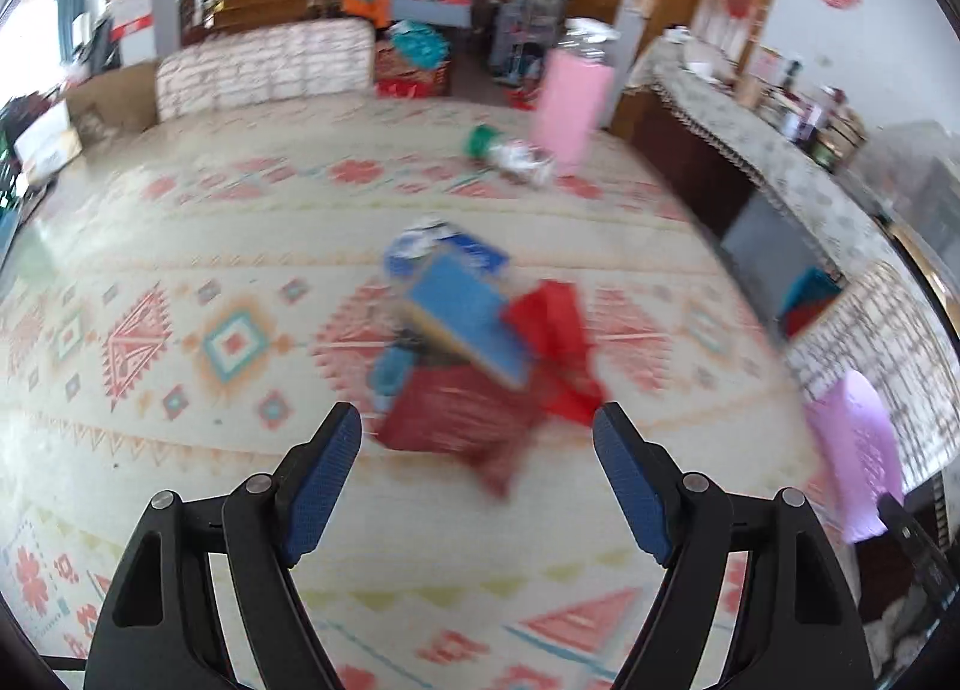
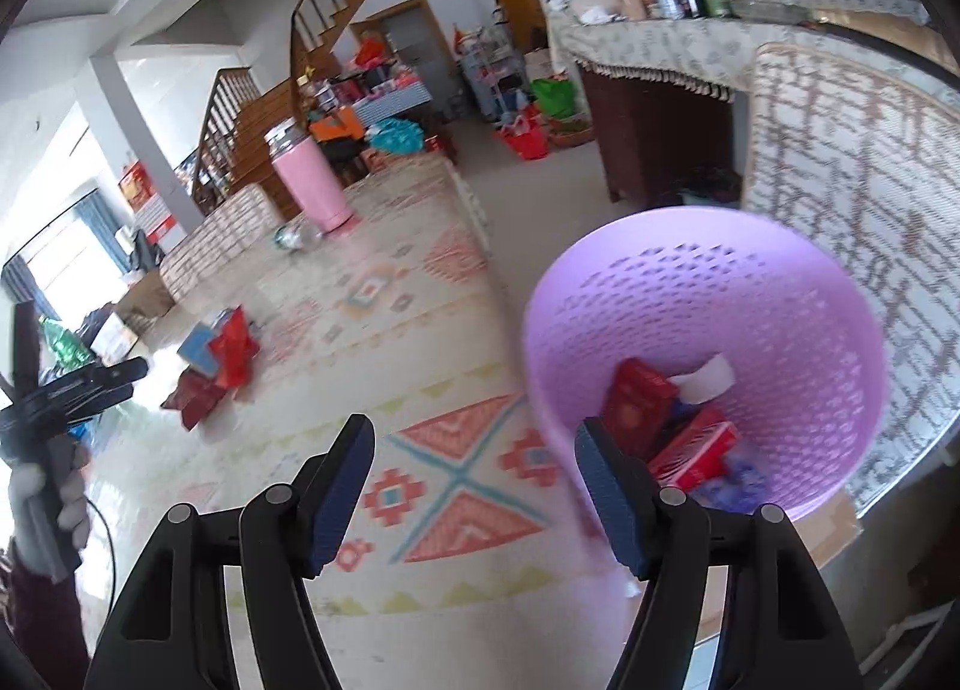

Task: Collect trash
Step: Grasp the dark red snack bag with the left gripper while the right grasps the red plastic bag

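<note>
A blurred pile of trash [image 1: 474, 342] lies on the patterned rug: a blue box, red wrappers and a dark red packet. My left gripper [image 1: 477, 432] hangs open just short of it, nothing between its blue pads. In the right wrist view the same pile [image 2: 216, 366] lies far left on the rug. My right gripper [image 2: 474, 450] stands open and empty beside a purple perforated basket [image 2: 780, 294], which holds red boxes [image 2: 642, 408] and a white scrap. The basket [image 1: 858, 450] shows at the right edge in the left wrist view.
A pink bin [image 1: 573, 102] stands at the rug's far edge with a green-capped crumpled bottle [image 1: 510, 153] lying by it. A covered cabinet [image 1: 750, 150] runs along the right. A gloved hand [image 2: 42, 504] holds the left gripper. A rolled mat [image 2: 858, 198] stands behind the basket.
</note>
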Demonstrator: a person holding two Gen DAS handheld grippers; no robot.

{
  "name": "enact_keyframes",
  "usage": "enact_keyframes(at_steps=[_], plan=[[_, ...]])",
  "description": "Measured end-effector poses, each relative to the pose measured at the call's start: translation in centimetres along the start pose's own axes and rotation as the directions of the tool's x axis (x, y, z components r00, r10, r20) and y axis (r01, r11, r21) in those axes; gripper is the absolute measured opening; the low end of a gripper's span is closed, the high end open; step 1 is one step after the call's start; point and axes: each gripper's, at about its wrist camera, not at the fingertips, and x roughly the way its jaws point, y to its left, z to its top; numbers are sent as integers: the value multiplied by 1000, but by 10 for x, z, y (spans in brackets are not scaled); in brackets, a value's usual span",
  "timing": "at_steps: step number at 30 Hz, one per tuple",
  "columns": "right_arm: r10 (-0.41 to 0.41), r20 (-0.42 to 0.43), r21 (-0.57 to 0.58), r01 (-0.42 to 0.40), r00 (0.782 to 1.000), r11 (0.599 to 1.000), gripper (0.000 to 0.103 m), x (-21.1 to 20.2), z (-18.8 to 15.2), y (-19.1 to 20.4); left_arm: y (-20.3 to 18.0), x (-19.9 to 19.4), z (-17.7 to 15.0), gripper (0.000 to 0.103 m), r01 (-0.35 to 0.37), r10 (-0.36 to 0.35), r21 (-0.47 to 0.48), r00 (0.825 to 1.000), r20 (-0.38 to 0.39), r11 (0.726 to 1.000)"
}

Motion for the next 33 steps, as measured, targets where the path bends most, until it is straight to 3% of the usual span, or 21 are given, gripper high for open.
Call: enact_keyframes(at_steps=[3,9,13,14,17,19,25,33], plan=[[6,-18,-20,-6,1000,1000,74,8,-3,11,10,19,-2,79,14,-14,17,999,-30,1000],[12,-36,-47,-13,999,999,74,12,-6,27,-7,53,-7,79,48,-40,103,997,-73,994],[16,-50,-57,-19,999,998,75,18,-7,35,-14,64,-9,80,48,-39,94,994,-98,994],[18,-55,-61,-21,998,998,75,20,-8,38,-14,65,-10,72,49,-39,88,993,-111,995],[27,-71,-77,-32,997,997,75,26,-8,46,-13,59,-13,48,54,-43,77,990,-131,996],[36,-82,-90,-44,996,995,75,30,-8,55,-10,50,-18,44,82,-73,60,988,-139,995],[76,-135,-148,-96,988,984,75,52,-6,90,2,19,-44,43,126,-119,53,986,-115,991],[126,-209,-240,-176,970,955,75,108,9,162,29,9,-51,43,150,-148,22,986,-74,988]])
